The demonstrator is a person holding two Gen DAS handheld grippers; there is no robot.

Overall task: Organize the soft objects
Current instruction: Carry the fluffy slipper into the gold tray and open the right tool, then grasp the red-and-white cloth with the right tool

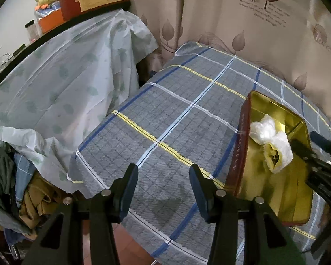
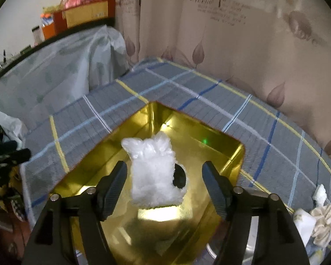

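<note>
- The right claw (image 2: 164, 182) hangs over an open gold-lined tin (image 2: 209, 148), its jaws spread apart.
- A fluffy white soft item (image 2: 153, 174) sits between the two fingers in the right wrist view, with a clear gap on each side; neither pad presses on it.
- The soft item has a dark round opening on its right side, and whether it already rests on the tin's floor or is in the air cannot be told from this view.
- From the left wrist view the same white soft item (image 1: 270, 142) lies inside the tin (image 1: 275, 108), close to the near red wall, with the right claw's dark fingers reaching in from the right edge.
- The left claw (image 1: 164, 182) is spread and empty, hovering above the checked cloth (image 1: 176, 101) on the tabletop, to the left of the tin and well apart from the soft item.
- At the lower right of the right wrist view, a cream scrunchie (image 2: 325, 225) and other small white soft things (image 2: 320, 195) lie on the cloth, outside the tin.
- A leaf-print curtain (image 2: 264, 55) hangs behind the tabletop.
</note>
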